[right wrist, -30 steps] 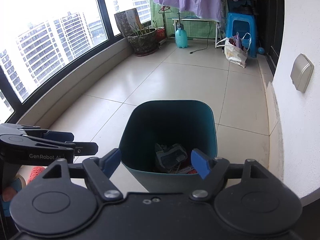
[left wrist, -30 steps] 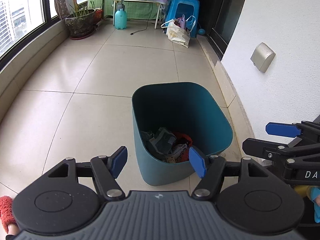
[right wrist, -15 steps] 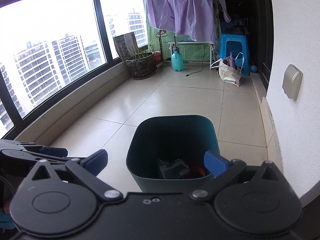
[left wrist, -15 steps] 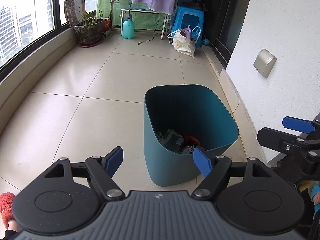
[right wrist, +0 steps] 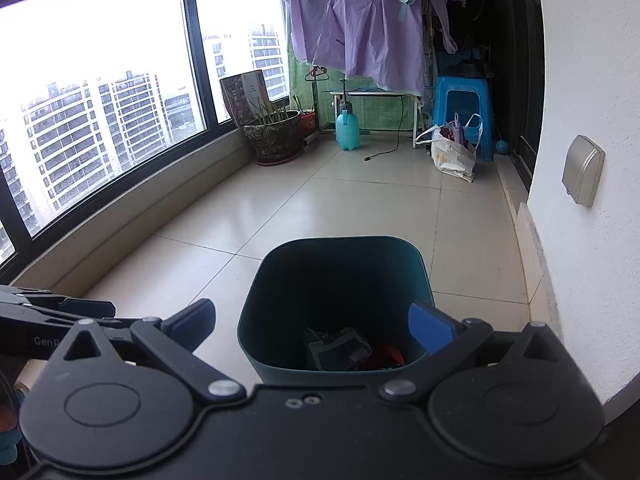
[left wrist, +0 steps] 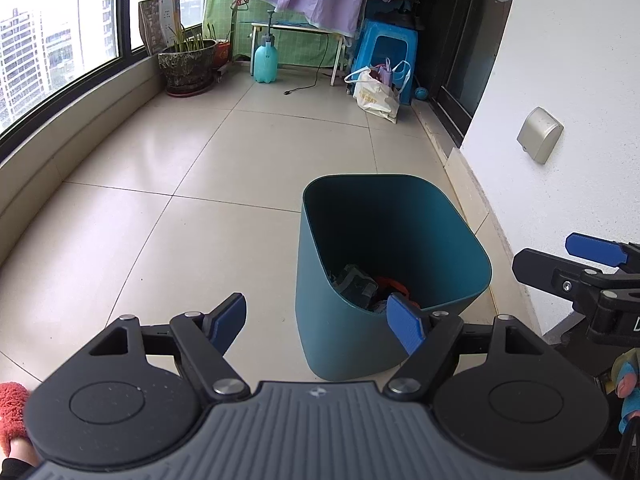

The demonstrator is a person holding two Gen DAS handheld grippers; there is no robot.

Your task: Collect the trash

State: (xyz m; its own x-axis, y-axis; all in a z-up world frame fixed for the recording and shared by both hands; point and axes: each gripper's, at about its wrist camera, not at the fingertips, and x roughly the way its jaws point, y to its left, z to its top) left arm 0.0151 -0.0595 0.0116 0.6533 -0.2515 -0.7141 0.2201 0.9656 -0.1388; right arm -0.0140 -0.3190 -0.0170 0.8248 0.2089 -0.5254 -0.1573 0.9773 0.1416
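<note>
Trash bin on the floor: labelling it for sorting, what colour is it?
Dark teal trash bin, clearest from the left wrist view.

Two handheld black grippers with blue finger pads, seen from their own cameras.

The left gripper (left wrist: 316, 322) has a grey ribbed housing bearing a small pale emblem; black linkage arms join at silver screws above two round black discs; its fingers (left wrist: 404, 322) carry flat blue ribbed pads. The right gripper (right wrist: 312, 320) has a smooth black housing with two small screws at its middle; the same discs, silver pivots and triangular cut-outs; white lettering "GenR" shows on the other tool's side. A fuzzy red cuff (left wrist: 12, 408) edges the left view.
</note>
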